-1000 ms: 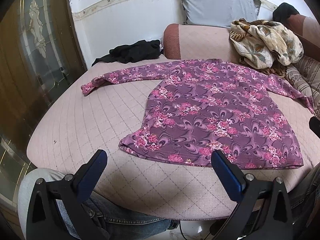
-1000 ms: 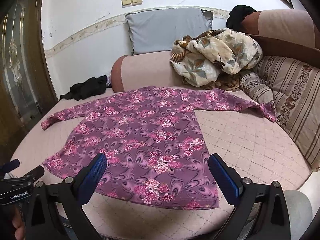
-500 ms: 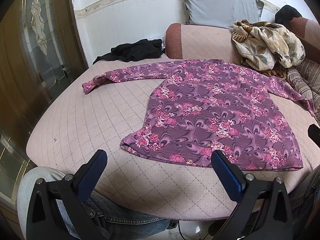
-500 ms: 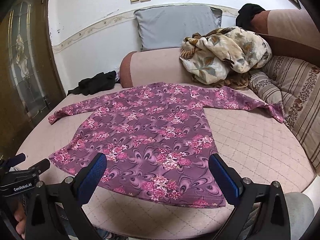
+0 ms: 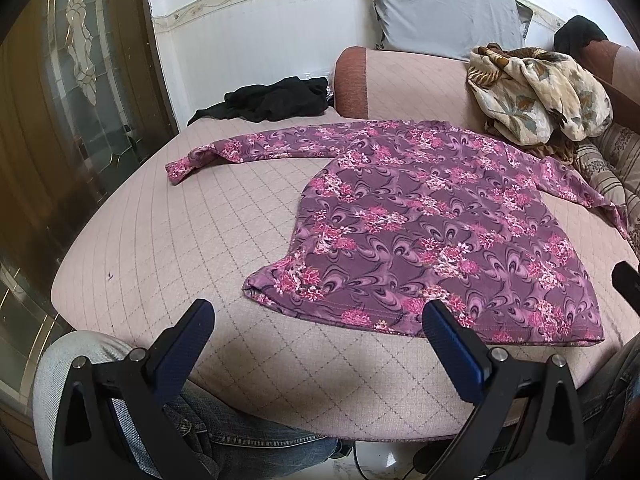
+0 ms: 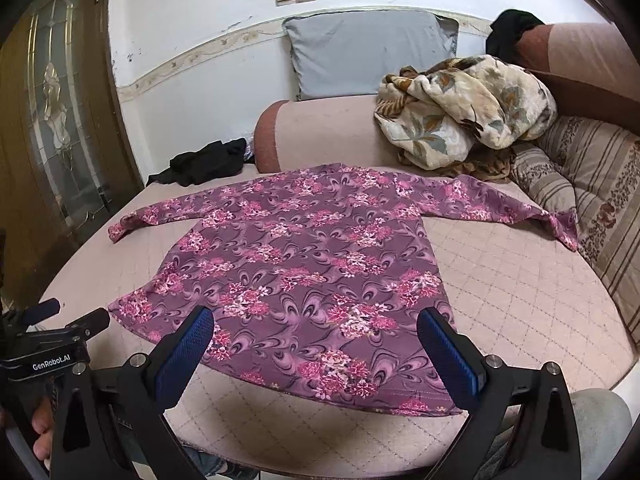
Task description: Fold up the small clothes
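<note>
On quilted seat point(image 5: 168, 240): floral top point(image 5: 432, 220) flat; both sleeves outstretched.

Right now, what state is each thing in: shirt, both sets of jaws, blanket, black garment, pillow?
Shirt: spread flat on the bed, sleeves out, unfolded.
Left gripper: jaws open, empty, near the hem.
Right gripper: jaws open, empty, over the hem.
Blanket: crumpled in a heap.
Black garment: bunched up, unfolded.
Pillow: upright against the wall.
</note>
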